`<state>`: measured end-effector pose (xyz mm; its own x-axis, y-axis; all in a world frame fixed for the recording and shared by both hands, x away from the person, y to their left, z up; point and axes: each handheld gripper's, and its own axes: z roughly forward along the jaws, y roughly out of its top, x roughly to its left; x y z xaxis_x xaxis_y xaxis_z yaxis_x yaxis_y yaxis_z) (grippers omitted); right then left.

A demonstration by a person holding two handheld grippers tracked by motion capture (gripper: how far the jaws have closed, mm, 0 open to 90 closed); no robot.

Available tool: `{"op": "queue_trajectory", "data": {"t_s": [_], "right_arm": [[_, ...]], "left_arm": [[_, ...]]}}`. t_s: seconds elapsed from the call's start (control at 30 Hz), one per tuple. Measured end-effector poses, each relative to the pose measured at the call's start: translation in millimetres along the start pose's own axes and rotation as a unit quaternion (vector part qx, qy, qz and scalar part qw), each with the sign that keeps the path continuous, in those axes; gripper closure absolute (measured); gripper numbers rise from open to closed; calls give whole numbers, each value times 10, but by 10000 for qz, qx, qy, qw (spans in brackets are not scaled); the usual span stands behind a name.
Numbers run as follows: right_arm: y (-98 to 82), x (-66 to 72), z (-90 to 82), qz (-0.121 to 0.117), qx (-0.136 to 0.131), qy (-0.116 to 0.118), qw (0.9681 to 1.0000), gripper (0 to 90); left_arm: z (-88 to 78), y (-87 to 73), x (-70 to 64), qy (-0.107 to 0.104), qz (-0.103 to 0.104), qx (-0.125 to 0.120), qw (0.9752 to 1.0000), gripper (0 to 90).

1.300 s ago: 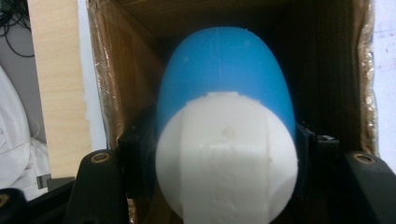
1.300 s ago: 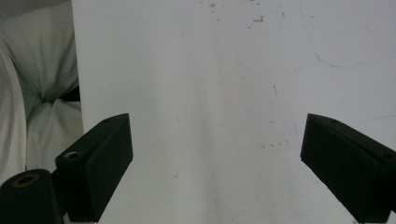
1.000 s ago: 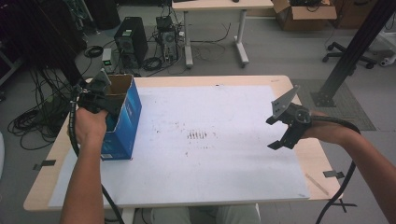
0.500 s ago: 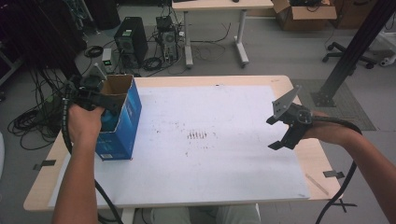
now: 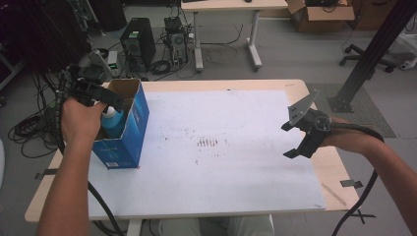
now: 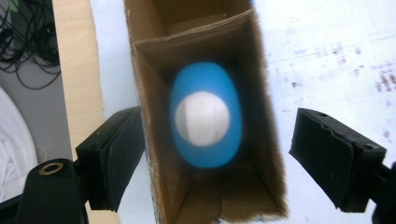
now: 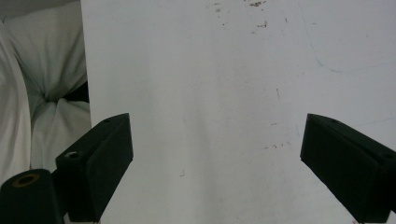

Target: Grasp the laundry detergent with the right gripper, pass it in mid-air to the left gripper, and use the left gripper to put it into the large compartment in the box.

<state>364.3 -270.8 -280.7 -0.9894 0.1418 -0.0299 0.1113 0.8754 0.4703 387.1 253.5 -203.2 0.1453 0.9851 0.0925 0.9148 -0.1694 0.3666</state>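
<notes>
L gripper [image 6: 210, 154] jaws just opened, empty, lifted off blue bottle [image 6: 206, 120] – now standing in box [image 5: 129, 129], far left. Drop done.

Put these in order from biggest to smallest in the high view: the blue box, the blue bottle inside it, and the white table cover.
1. white table cover
2. blue box
3. blue bottle, though the box hides most of it, so its full size is unsure.

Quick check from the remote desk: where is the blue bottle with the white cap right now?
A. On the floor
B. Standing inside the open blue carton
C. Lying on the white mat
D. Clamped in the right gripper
B: the blue bottle stands upright inside the open blue carton, seen cap-up between the carton's walls.
</notes>
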Motion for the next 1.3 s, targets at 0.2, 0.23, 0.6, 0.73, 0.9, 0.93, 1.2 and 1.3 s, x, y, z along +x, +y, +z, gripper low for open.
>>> {"op": "queue_trajectory", "data": {"t_s": [0.2, 0.23, 0.6, 0.73, 0.9, 0.93, 1.2, 1.3], "right_arm": [[7, 10, -17, -15, 5, -4, 10000, 93], [10, 13, -18, -12, -7, -7, 10000, 92], [10, 18, -32, 10, 12, -8, 10000, 93], [8, 21, -32, 16, 13, -6, 10000, 92], [10, 28, -39, 39, 28, -9, 10000, 92], [10, 29, -40, 45, 28, -6, 10000, 92], [16, 23, -36, 25, 20, -3, 10000, 90], [20, 24, -38, 29, 18, -5, 10000, 88]], "left_arm": [[-177, 28, -92, -182, 150, -62, 9997, 150], [-194, 29, -104, -183, 190, -68, 9996, 149], [-440, 57, -264, -323, 520, -261, 9978, 111], [-490, 66, -325, -414, 634, -266, 9968, 107], [-525, 71, -439, -545, 866, -254, 9944, 105], [-531, 73, -464, -577, 929, -247, 9937, 104], [-574, 123, -737, -706, 1473, -184, 9864, 90], [-592, 145, -853, -770, 1688, -214, 9824, 88]]}}
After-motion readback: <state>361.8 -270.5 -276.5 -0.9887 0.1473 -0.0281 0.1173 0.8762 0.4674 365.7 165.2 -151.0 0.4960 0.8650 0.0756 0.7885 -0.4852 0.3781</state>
